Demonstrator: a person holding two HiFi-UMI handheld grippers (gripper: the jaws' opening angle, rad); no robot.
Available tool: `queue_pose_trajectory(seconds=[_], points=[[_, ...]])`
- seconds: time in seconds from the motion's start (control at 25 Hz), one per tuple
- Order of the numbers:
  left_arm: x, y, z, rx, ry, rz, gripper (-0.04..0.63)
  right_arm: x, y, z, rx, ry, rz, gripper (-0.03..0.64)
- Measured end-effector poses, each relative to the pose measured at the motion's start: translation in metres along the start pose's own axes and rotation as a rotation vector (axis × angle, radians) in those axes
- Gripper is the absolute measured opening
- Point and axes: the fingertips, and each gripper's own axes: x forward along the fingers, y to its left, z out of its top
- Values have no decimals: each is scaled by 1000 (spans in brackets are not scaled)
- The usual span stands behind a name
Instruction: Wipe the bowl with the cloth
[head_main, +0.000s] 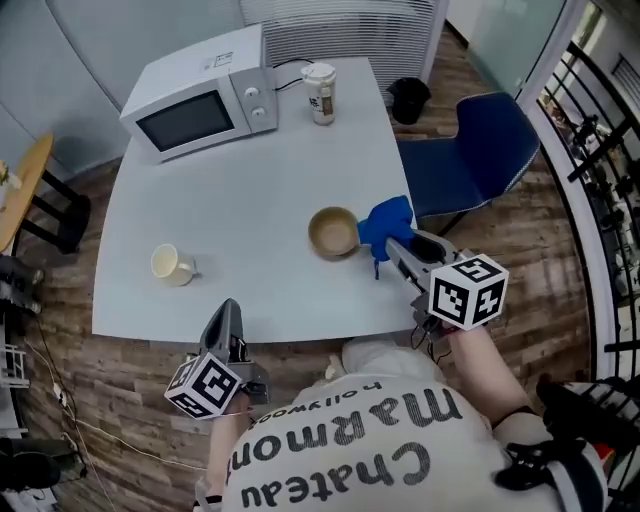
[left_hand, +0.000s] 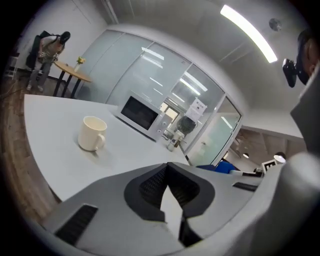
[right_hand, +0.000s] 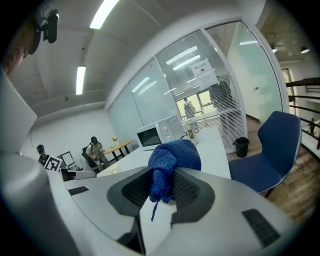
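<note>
Pinches blue cloth (head_main: 386, 220) in right gripper (head_main: 393, 246), just beside bowl's (head_main: 333, 232) right rim; holds left gripper (head_main: 229, 312) closed, empty, well apart at table (head_main: 200, 190) edge.

Bright ceiling-strip light, fisheye-warped edges

We find bare counter (head_main: 250, 190) across the middle, an open lane between the mug (head_main: 172, 265) at 9 o'clock and the bowl (head_main: 333, 232). From 11 to 12 o'clock the microwave (head_main: 200, 95) and a jar (head_main: 320, 92) block the far edge. At the bowl's 3 o'clock the cloth (head_main: 388, 220), clamped in our right hand-held gripper (head_main: 392, 246), crowds its rim. A chair (head_main: 480, 160) stands off the counter's 3 o'clock side.
</note>
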Motion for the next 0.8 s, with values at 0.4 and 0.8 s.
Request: queue_pose_trajectory(seconds=[0.4, 0.8], points=[[53, -14, -24, 34, 102, -32, 8, 21, -12, -10, -13, 64, -32, 103], [151, -43, -60, -11, 324, -169, 169, 84, -17, 0, 6, 110, 68, 103]])
